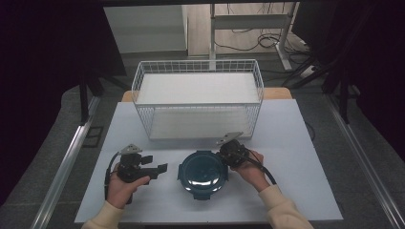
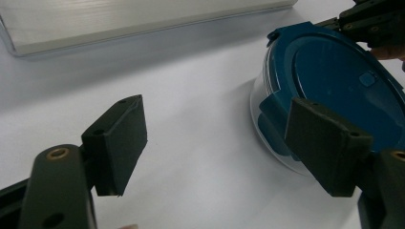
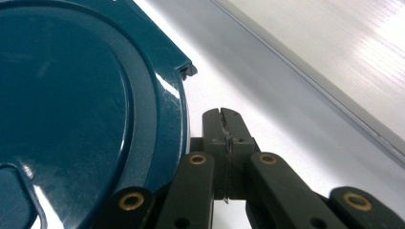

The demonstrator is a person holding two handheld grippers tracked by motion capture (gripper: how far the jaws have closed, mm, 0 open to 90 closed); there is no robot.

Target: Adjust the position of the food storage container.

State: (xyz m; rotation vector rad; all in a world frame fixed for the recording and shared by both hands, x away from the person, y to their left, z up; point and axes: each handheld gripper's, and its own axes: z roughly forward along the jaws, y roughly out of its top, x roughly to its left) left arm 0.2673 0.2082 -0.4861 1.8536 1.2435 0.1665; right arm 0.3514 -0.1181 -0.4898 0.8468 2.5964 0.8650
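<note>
A round clear container with a dark blue latching lid (image 1: 203, 172) sits on the white table, front centre. My left gripper (image 1: 161, 168) rests just left of it, open, with nothing between its pads. In the left gripper view the lid (image 2: 334, 76) lies beyond the right pad (image 2: 329, 143). My right gripper (image 1: 223, 155) is at the lid's upper right rim, jaws pressed shut. In the right gripper view its tips (image 3: 223, 114) lie flat on the table beside the lid's edge (image 3: 71, 109), touching or nearly so. The right gripper (image 2: 370, 21) also shows past the lid in the left gripper view.
A white wire basket (image 1: 143, 76) with a pale ribbed floor liner stands behind the container, its front wall close to the right gripper. Its liner edge (image 3: 334, 57) runs along the right gripper view. Bare table (image 1: 296, 143) lies to the right and front.
</note>
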